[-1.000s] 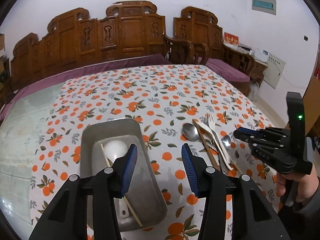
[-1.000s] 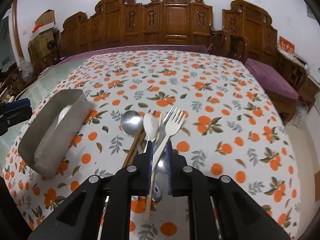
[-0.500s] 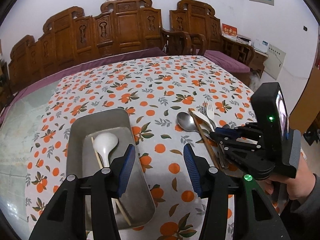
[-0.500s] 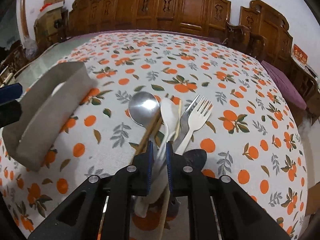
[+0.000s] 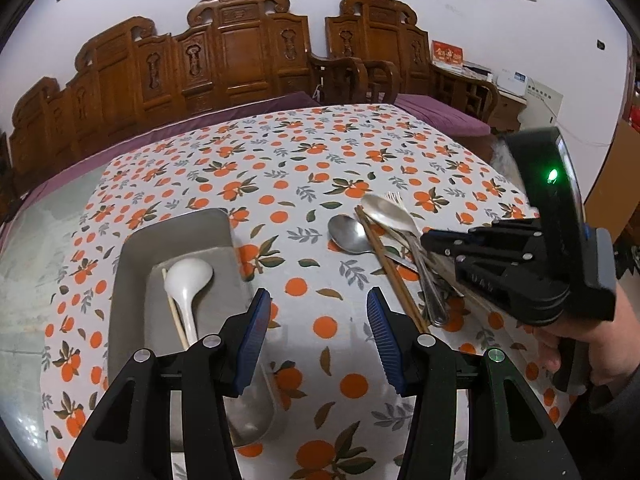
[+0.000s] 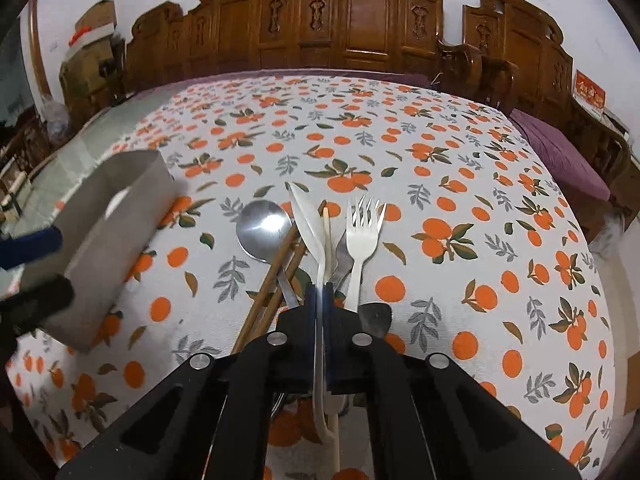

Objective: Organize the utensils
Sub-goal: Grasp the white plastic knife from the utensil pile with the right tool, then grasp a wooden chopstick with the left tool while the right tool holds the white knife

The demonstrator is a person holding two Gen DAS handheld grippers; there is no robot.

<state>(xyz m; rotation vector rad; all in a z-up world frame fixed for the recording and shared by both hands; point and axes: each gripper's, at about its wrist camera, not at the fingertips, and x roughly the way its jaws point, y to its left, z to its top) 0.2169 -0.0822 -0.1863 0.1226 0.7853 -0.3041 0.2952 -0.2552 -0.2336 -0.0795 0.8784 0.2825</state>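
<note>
Right gripper (image 6: 319, 296) has just clamped shut on the white spoon (image 6: 306, 216) in the pile, so it can go to the tray (image 6: 120, 216); left gripper (image 5: 316, 334) hangs apart, empty.

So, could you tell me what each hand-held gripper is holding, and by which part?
The right hand-held gripper pinches the white plastic knife by its handle; the left holds nothing.

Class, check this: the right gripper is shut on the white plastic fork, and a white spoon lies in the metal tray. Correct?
Not quite. The right wrist view shows the right gripper shut on the white plastic knife; the white plastic fork lies free beside it. The white spoon does lie in the metal tray.
</note>
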